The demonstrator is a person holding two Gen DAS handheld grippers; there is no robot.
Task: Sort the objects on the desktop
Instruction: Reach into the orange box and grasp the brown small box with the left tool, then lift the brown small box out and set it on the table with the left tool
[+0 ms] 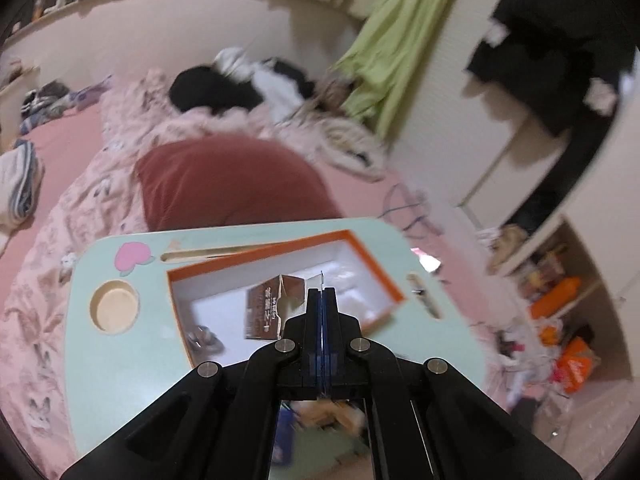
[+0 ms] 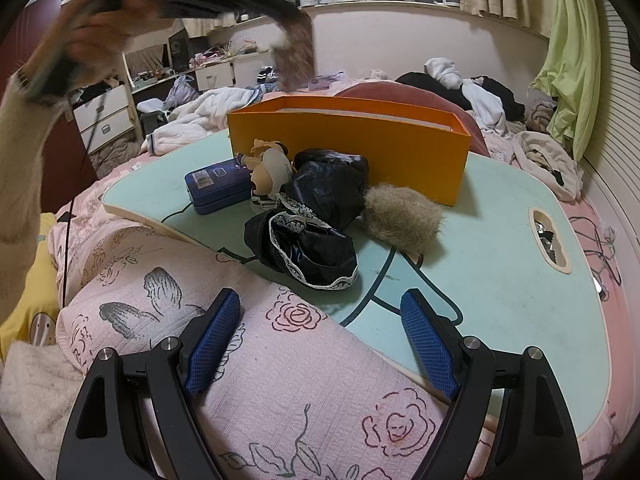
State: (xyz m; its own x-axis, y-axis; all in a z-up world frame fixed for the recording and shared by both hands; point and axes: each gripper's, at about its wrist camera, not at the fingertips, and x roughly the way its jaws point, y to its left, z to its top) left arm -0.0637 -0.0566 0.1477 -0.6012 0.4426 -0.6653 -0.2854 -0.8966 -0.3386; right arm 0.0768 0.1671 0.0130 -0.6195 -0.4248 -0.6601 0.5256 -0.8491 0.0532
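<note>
Left wrist view: left gripper (image 1: 322,294) fills the bottom, jaws pressed together on a thin clear sheet edge – looks like the wrapper of the brown packet (image 1: 272,304) hanging from its tip over the orange box (image 1: 376,268). Box interior is white; a small metallic item (image 1: 204,338) lies in its near-left corner. Box sits on the mint lap table (image 1: 120,380), round cup recess at left.

Right wrist view: right gripper (image 2: 320,344) low over the pink floral blanket (image 2: 280,380), blue pads wide apart, nothing between them. Only this view shows the desk clutter in front of the box (image 2: 360,148) – blue tin (image 2: 214,190), doll parts (image 2: 270,170), black lace-trimmed fabric (image 2: 312,232), tuft of tan hair (image 2: 402,218). Top left, blurred: the other hand (image 2: 100,16) with its gripper, packet (image 2: 294,54) dangling above the box
</note>
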